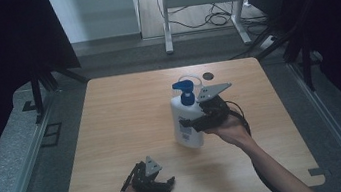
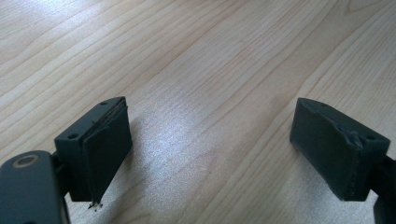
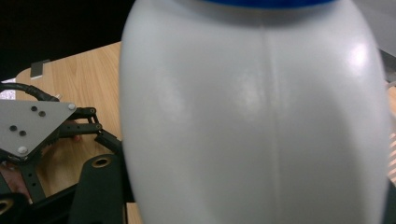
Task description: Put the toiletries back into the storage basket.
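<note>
now we see right gripper (image 1: 193, 122) jaws pinching white pump bottle (image 1: 186, 119) | left gripper (image 1: 163, 184) jaws spread over counter (image 1: 121, 118)

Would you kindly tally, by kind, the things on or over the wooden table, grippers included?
Pump bottles: 1, the white pump bottle held by the right gripper
Handheld grippers: 2, right gripper and left gripper
Total: 3
</note>
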